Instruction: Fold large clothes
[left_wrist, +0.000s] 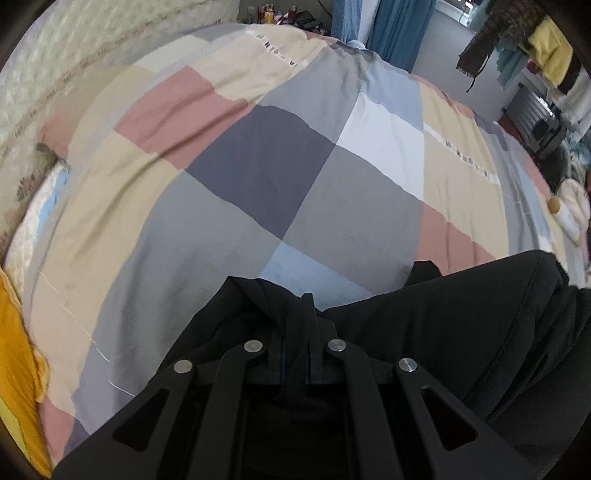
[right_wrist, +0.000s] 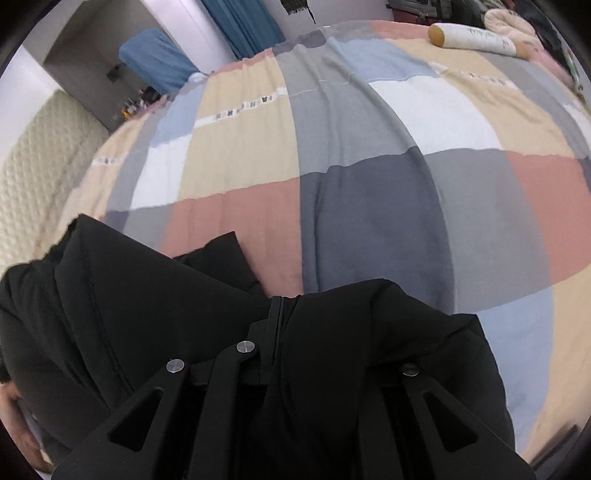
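Left gripper (left_wrist: 295, 332): your fingers pinch the black garment (left_wrist: 461, 332).
Right gripper (right_wrist: 279, 332): clamped on the same cloth.
Garment: bunched over the patchwork bedspread (left_wrist: 258, 166).
Risk: uneven pulls could slip fabric free.

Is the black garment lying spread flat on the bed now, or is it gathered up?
Gathered up: the black garment bunches in folds at both grippers, left gripper and right gripper, each pinching it.

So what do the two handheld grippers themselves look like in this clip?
Both look identical: the left gripper and right gripper are matte black linkage frames with flat bars, triangular cut-outs and round silver pivot pins. No cables, labels or sleeves show. On the right one, black garment fabric hides one inner pin.
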